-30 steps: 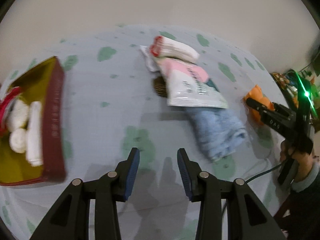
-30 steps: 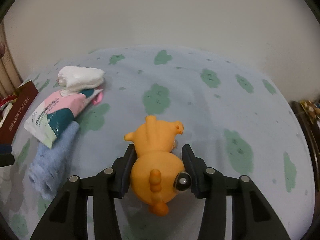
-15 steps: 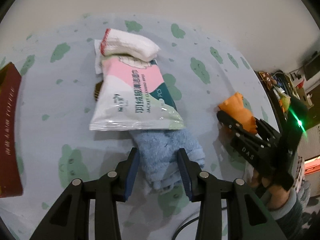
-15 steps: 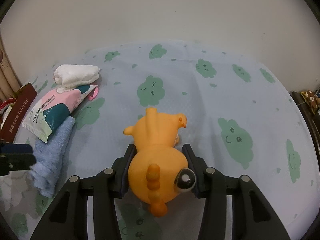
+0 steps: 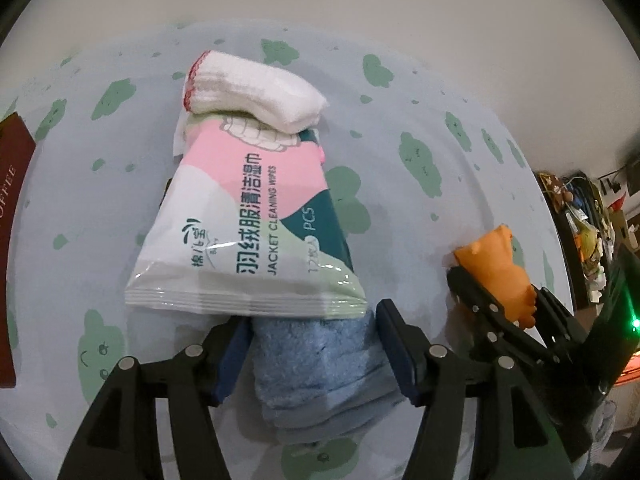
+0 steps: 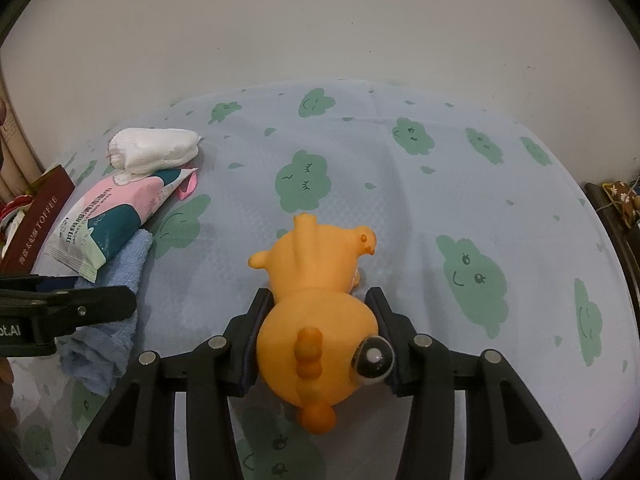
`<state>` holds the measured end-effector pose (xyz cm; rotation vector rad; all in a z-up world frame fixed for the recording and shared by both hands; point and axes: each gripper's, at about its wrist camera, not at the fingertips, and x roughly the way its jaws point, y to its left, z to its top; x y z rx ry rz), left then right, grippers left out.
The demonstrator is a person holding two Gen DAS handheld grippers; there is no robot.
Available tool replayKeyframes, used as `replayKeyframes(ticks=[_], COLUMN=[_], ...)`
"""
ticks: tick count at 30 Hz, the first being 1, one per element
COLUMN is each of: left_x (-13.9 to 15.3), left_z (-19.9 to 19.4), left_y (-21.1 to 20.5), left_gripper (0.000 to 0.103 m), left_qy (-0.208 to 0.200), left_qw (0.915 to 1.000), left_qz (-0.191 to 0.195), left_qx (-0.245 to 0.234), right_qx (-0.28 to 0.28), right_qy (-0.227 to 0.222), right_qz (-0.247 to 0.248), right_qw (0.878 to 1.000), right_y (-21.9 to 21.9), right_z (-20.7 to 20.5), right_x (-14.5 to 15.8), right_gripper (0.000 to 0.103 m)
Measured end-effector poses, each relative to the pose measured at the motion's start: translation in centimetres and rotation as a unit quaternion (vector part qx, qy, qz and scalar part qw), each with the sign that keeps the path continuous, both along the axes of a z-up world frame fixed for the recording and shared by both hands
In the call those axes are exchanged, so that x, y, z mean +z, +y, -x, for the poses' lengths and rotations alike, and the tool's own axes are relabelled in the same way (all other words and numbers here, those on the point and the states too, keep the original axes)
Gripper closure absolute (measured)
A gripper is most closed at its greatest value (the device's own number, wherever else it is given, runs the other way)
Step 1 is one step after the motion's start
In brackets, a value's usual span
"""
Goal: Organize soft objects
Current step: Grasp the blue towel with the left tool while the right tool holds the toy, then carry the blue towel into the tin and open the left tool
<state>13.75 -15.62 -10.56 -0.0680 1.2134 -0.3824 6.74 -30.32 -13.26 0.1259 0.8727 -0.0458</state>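
Left gripper (image 5: 316,344) jaws opening, blue towel (image 5: 320,376) between them, pads not pressing. Wipes pack (image 5: 248,232) just ahead, overlapping towel; white cloth (image 5: 252,94) beyond. Right gripper (image 6: 320,340) clamped on orange toy (image 6: 316,312) over tabletop (image 6: 480,200).

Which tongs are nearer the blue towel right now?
Left. The left tongs straddle the blue towel, jaws opening, the towel between them. The right tongs sit off to its side, shut on the orange toy.
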Motion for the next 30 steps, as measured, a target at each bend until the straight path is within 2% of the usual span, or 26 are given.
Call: replayKeyframes(ticks=[1,3,5,8,16,21,25,30], left_x=[0.0,0.1,0.1,0.3,1.1,2.7,3.8,5.3], left_z=[0.2,0.4,0.7,0.9,3.4,5.5,6.6,7.3], left_y=[-0.1,-0.1,0.0,0.3,1.5,3.1,4.7,6.9], left_gripper=[0.040,0.056,0.066,0.072,0.073,0.073,0.073,0.073], left_qy=[-0.005,-0.015,-0.020,-0.017,-0.024,-0.045,-0.062,-0.093], left_qw=[1.0000,0.9997,0.9993,0.9992,0.9963,0.9930,0.9918,0.9894], left_qz=[-0.002,-0.010,-0.013,-0.006,-0.026,-0.039,-0.039,-0.058], left_qx=[-0.008,-0.018,-0.029,-0.036,-0.078,-0.102,-0.105,-0.096], right_qx=[0.000,0.000,0.000,0.000,0.000,-0.001,-0.001,-0.001], right_qy=[0.000,0.000,0.000,0.000,0.000,0.001,0.001,0.002], right_qz=[-0.001,-0.002,-0.002,-0.002,-0.001,0.000,0.002,0.006], right_qw=[1.000,1.000,1.000,1.000,1.000,1.000,1.000,1.000], right_y=[0.0,0.0,0.0,0.0,0.0,-0.1,0.0,0.1], right_z=[0.0,0.0,0.0,0.0,0.0,0.0,0.0,-0.1], right_x=[0.0,0.0,0.0,0.0,0.0,0.0,0.0,0.0], right_gripper=[0.057,0.057,0.057,0.057,0.057,0.057,0.057,0.057])
